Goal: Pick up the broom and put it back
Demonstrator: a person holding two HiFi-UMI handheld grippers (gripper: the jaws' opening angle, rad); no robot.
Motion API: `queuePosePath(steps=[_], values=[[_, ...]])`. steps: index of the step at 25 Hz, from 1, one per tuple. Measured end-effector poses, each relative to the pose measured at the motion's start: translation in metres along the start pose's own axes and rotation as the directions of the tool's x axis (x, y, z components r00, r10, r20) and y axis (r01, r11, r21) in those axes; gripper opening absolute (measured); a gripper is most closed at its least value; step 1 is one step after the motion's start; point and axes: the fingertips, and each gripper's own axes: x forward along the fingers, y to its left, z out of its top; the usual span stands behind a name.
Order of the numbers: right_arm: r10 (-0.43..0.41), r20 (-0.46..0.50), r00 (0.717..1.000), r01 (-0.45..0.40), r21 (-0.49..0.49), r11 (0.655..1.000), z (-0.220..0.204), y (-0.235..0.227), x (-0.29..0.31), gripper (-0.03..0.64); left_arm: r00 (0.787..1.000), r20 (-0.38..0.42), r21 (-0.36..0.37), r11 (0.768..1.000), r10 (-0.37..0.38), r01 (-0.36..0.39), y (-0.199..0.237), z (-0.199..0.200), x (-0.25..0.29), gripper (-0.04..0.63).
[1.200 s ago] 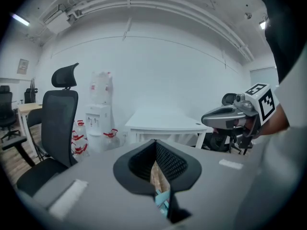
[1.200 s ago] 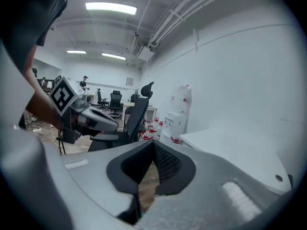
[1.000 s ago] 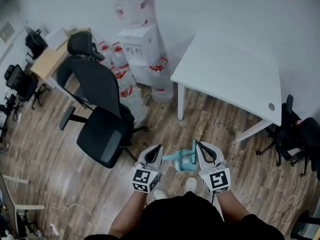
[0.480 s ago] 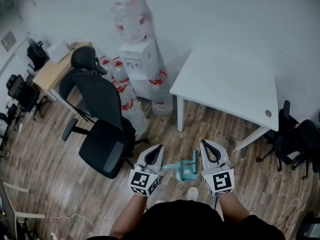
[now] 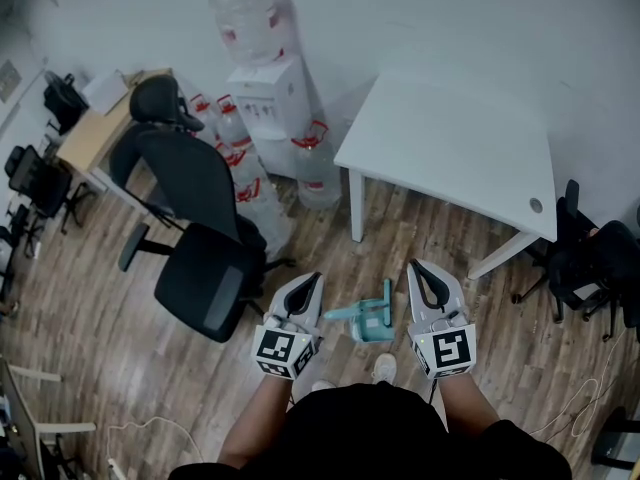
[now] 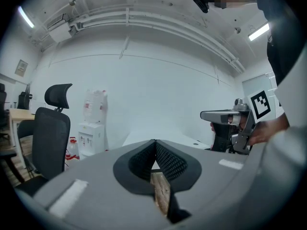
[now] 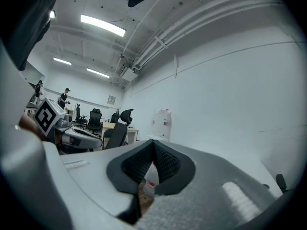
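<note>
A teal piece (image 5: 368,318), apparently the broom with a dustpan, lies on the wooden floor just ahead of the person's shoes. It sits between and below both grippers, and neither touches it. My left gripper (image 5: 314,279) is held level to its left, pads together with nothing between them (image 6: 155,142). My right gripper (image 5: 419,267) is held level to its right, jaws also shut and empty (image 7: 153,142). Each gripper shows at the edge of the other's view: the right gripper (image 6: 224,115) and the left gripper (image 7: 76,137). The teal piece is hidden in both gripper views.
A black office chair (image 5: 200,253) stands close on the left. Behind it are a water dispenser (image 5: 265,93) and several water bottles (image 5: 250,183). A white table (image 5: 450,158) stands ahead to the right, with another black chair (image 5: 590,268) beside it. A wooden desk (image 5: 95,128) is far left.
Both grippers have risen a little and stand slightly further apart. The teal piece stays on the floor. The head view has shifted slightly.
</note>
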Motion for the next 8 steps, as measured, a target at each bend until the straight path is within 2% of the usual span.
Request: queuePosePath(steps=[8], values=[[-0.007, 0.001, 1.0, 0.007, 0.001, 1.0, -0.0025, -0.0001, -0.0021, 0.002, 1.0, -0.003, 0.011, 1.0, -0.01, 0.01, -0.005, -0.0009, 0.0018, 0.016]])
